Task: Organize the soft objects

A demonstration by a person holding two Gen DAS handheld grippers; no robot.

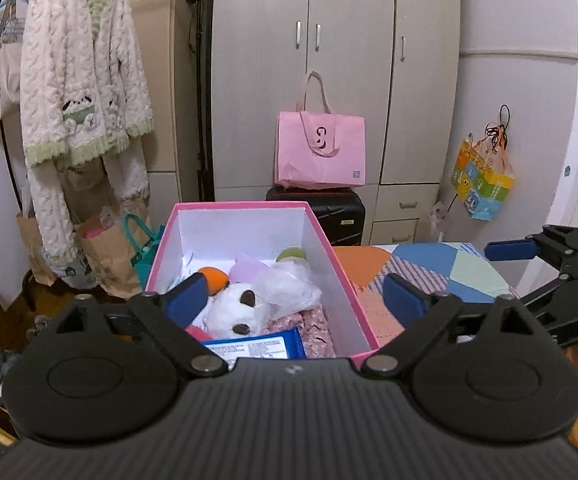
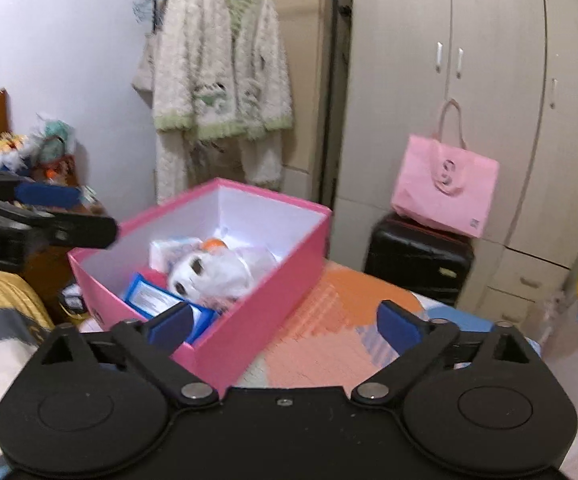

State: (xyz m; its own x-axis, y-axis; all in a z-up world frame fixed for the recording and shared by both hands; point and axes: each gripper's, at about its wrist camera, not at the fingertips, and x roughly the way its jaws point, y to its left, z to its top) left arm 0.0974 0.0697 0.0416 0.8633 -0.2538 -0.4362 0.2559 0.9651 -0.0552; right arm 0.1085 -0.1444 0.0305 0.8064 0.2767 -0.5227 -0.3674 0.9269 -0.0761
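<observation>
A pink box (image 1: 343, 276) (image 2: 257, 316) with white inner walls sits on a patchwork cover. Inside lie a white plush toy (image 1: 235, 312) (image 2: 205, 272) with dark eyes, an orange soft piece (image 1: 214, 277), a crinkled clear bag (image 1: 289, 286), flowered cloth (image 1: 313, 326) and a blue packet (image 1: 255, 346) (image 2: 157, 300). My left gripper (image 1: 295, 300) stands open just before the box's near end, nothing between its blue pads. My right gripper (image 2: 285, 326) is open too, over the box's near right corner and empty. Each gripper shows at the edge of the other's view.
A pink tote bag (image 1: 321, 152) (image 2: 445, 188) rests on a black suitcase (image 1: 339, 214) (image 2: 417, 260) before grey wardrobes. A fluffy white robe (image 1: 85, 80) (image 2: 221, 68) hangs on a rack at left, paper bags (image 1: 107, 256) beneath. A colourful bag (image 1: 483, 182) hangs beside a door.
</observation>
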